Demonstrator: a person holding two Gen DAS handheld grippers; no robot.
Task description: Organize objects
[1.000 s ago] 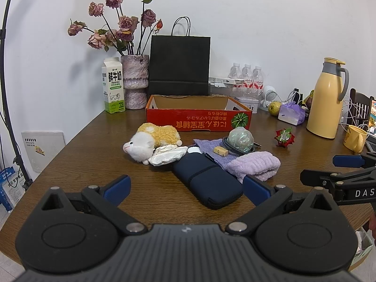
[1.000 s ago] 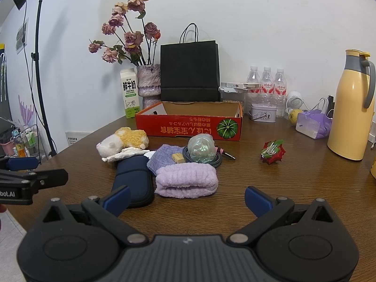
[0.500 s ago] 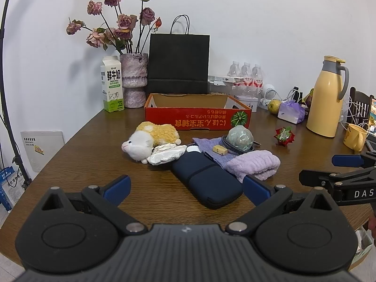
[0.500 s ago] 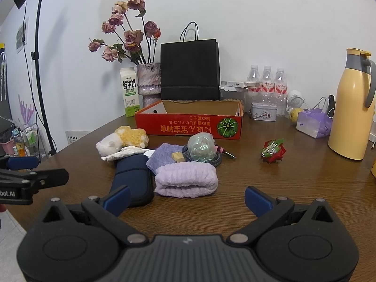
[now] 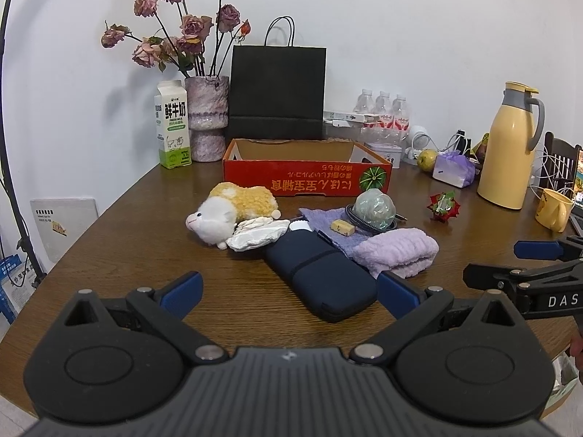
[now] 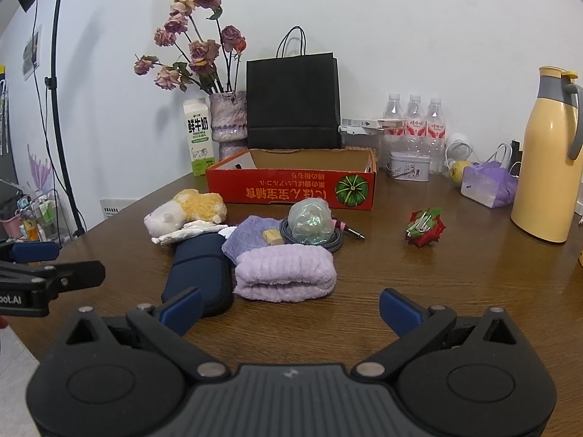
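A pile lies mid-table before an open red cardboard box (image 5: 308,178) (image 6: 291,187): a yellow-white plush toy (image 5: 233,211) (image 6: 186,209), a white crumpled packet (image 5: 257,235), a navy pouch (image 5: 320,276) (image 6: 200,273), a folded lilac towel (image 5: 397,251) (image 6: 284,273), a purple cloth (image 5: 328,218), a small yellow block (image 6: 273,236), and a greenish ball on a coiled cable (image 5: 375,209) (image 6: 309,218). A red ornament (image 5: 442,205) (image 6: 424,227) lies apart at the right. My left gripper (image 5: 288,287) and right gripper (image 6: 289,304) are open, empty, near the front edge.
Behind the box stand a black paper bag (image 5: 278,93), a flower vase (image 5: 206,120), a milk carton (image 5: 173,123) and water bottles (image 5: 382,109). A yellow thermos (image 5: 508,145), yellow mug (image 5: 554,209), purple bag (image 6: 488,184) and cables crowd the right side.
Both grippers stayed open; the views shifted only slightly, with the left camera rising a touch. No object has moved.
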